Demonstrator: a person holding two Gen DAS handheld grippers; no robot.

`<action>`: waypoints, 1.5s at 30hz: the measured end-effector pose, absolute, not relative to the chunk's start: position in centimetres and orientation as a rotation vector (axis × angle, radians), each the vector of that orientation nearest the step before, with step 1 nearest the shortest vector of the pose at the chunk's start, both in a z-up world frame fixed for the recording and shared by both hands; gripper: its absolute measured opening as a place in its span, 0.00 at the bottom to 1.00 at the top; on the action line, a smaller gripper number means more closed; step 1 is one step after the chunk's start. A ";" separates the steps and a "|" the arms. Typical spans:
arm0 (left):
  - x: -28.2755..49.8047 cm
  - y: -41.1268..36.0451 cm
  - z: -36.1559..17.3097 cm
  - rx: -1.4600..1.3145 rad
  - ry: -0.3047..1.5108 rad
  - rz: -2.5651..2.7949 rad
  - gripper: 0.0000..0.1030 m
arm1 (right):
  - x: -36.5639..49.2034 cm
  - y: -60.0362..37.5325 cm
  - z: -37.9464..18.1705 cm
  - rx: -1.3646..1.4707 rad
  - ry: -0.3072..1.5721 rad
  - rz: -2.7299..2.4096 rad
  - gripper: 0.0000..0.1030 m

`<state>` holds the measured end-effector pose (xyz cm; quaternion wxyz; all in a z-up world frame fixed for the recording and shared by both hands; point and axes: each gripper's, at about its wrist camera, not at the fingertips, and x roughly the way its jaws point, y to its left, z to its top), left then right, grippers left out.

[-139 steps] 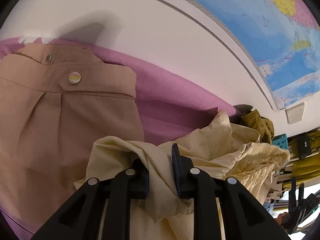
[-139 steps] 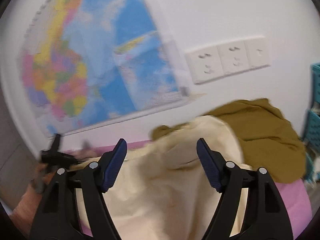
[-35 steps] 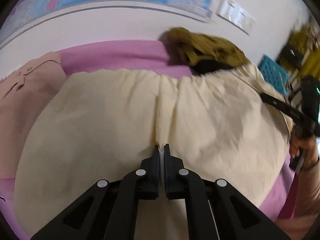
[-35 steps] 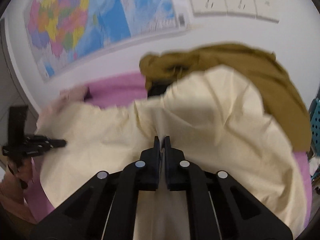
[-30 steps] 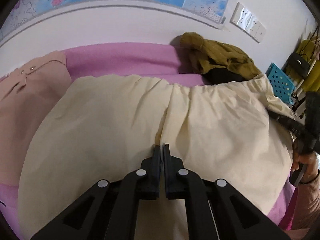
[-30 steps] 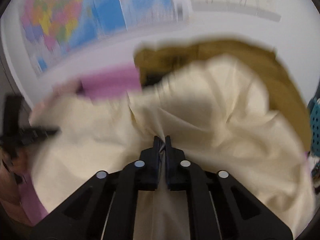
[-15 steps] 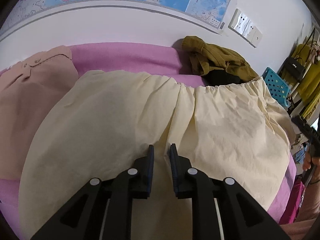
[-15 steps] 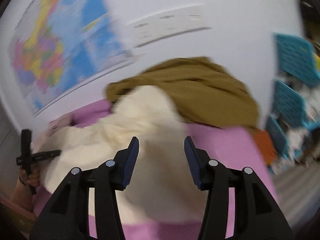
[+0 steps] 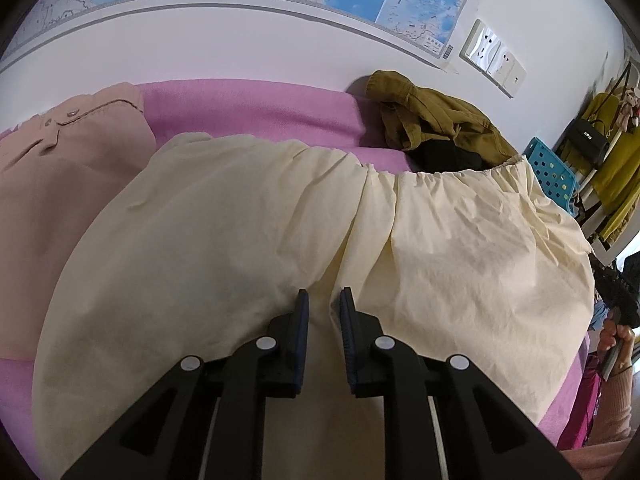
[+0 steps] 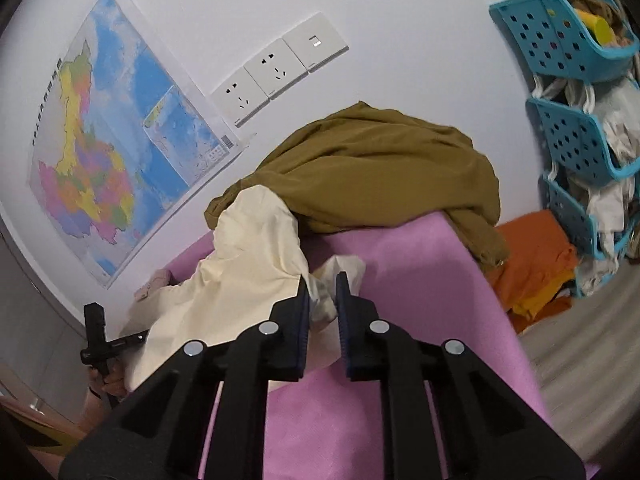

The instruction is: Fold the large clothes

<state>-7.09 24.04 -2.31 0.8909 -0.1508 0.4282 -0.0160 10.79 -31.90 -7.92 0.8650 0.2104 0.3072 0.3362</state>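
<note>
A large cream garment lies spread across the pink table cover, its gathered waistband along the far edge. My left gripper hovers over its near middle with the jaws slightly apart and nothing between them. In the right wrist view the same cream garment lies to the left, and a corner of it sits between the slightly parted jaws of my right gripper. I cannot tell if the pads touch the cloth.
A folded peach shirt lies at the left. An olive garment pile sits at the back against the wall. Blue stacked baskets and orange cloth stand right of the table. A map hangs on the wall.
Both grippers were shut on the cream garment a second ago and have opened. The garment has settled flat on the table. The right gripper swung toward the garment's right corner.
</note>
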 end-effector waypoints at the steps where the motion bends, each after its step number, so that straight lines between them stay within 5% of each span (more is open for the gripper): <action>1: -7.1 24.0 -2.3 -0.314 0.889 -0.032 0.15 | 11.6 -31.5 -8.5 0.420 0.693 0.667 0.12; 4: -7.2 23.8 -2.2 -0.302 0.886 -0.021 0.15 | 12.4 -30.5 -9.9 0.362 0.801 0.573 0.26; 6: -7.8 23.4 -1.7 -0.266 0.872 0.006 0.17 | 11.4 -30.5 -8.8 0.320 0.766 0.500 0.47; 12: -10.4 22.4 0.7 -0.194 0.781 0.034 0.37 | 6.2 -27.0 -2.6 0.168 0.526 0.573 0.59; 22: -10.9 23.7 -1.3 -0.198 0.822 0.096 0.39 | 10.4 -15.0 -8.6 -0.016 0.782 0.703 0.55; 32: -16.2 25.8 0.9 -0.222 0.734 0.086 0.42 | 4.0 -12.2 -2.7 -0.054 0.600 0.861 0.55; 40: -16.1 26.6 -2.1 -0.224 0.801 0.124 0.42 | 5.0 -5.1 -8.4 -0.138 0.763 0.947 0.54; 45: -17.1 26.2 -1.3 -0.217 0.781 0.130 0.44 | 4.0 -6.1 -6.7 -0.112 0.747 0.913 0.53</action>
